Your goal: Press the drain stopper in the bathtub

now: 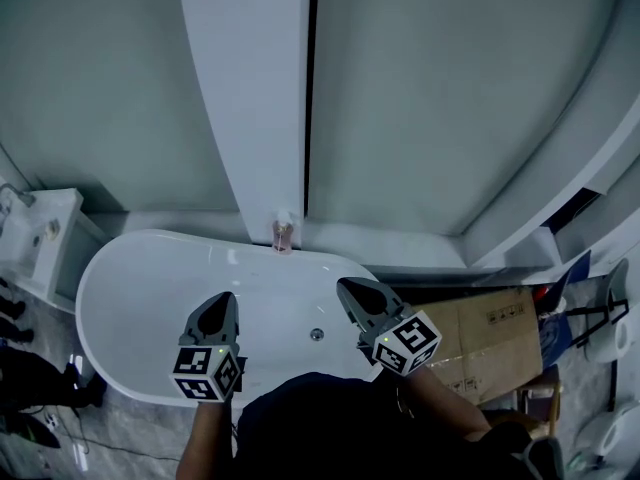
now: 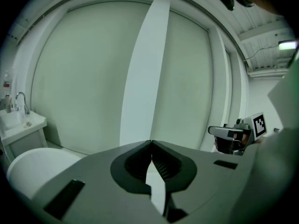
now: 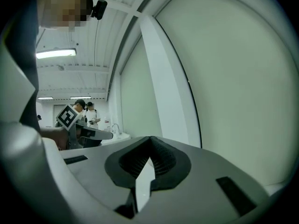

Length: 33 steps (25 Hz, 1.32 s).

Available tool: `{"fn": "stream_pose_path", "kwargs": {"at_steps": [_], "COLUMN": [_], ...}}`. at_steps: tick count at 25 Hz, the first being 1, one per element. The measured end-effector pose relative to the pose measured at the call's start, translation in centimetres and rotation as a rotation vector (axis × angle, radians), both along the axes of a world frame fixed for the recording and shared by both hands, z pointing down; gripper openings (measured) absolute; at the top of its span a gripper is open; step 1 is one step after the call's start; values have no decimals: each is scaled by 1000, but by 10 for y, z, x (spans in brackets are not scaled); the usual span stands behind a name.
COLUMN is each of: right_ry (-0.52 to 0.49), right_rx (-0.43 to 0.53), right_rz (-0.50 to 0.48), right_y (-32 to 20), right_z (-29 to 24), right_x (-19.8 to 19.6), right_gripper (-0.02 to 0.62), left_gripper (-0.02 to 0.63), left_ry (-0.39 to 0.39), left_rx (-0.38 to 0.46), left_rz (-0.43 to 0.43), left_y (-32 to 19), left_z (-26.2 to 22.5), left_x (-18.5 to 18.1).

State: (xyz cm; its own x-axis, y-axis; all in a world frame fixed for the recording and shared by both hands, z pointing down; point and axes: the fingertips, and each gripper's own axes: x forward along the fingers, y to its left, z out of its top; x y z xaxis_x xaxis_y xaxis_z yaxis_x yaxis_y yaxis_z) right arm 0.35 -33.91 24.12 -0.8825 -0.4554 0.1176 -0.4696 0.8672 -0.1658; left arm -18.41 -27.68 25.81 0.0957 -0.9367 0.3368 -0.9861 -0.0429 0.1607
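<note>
A white oval bathtub lies below me in the head view, with a small round metal drain stopper on its floor near the near side. My left gripper hovers over the tub left of the stopper. My right gripper hovers just right of and above it. Both are apart from the stopper and hold nothing. In the left gripper view the left gripper has its jaws shut tip to tip, facing the wall. The right gripper is likewise shut in its own view.
A pink bottle stands on the ledge behind the tub. A white sink with a tap sits at the left. A cardboard box lies right of the tub. Curved white wall panels rise behind.
</note>
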Motion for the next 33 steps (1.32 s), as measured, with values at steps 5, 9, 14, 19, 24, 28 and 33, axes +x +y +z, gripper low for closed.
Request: {"fn": "stream_pose_path", "kwargs": {"at_steps": [5,9,14,19,24,28,33], "right_ry": [-32,-76,-106,-95,-73,-67,-58], "right_rx": [71,120,157,161,145,129,99], "right_rz": [20,42,67,68,89,112,129], "right_y": [-16,-29,-39,-27,-4,11,27], "right_z": [-30,-56,-77,-81,-74,-65,-53], "right_x": [-5,-13,-29,-41,-33,-23,-9], "right_gripper": [12,12,12,12,12,12,12], "left_gripper": [12,12,12,12,12,12,12], "left_ry": [-38,-76,-98,-100,-78,-64,-59], "left_rx": [103,168,186,180,150,126,101], "left_rz": [-29,-38,-37,-1,20,33,52], "left_y": [-17,-31,-47,-45,-28,-13,2], "left_z": [-44,-71,-84,-83,-69,-58,-47], "left_x": [-19,-34,-45,-37,-28,-25,-15]}}
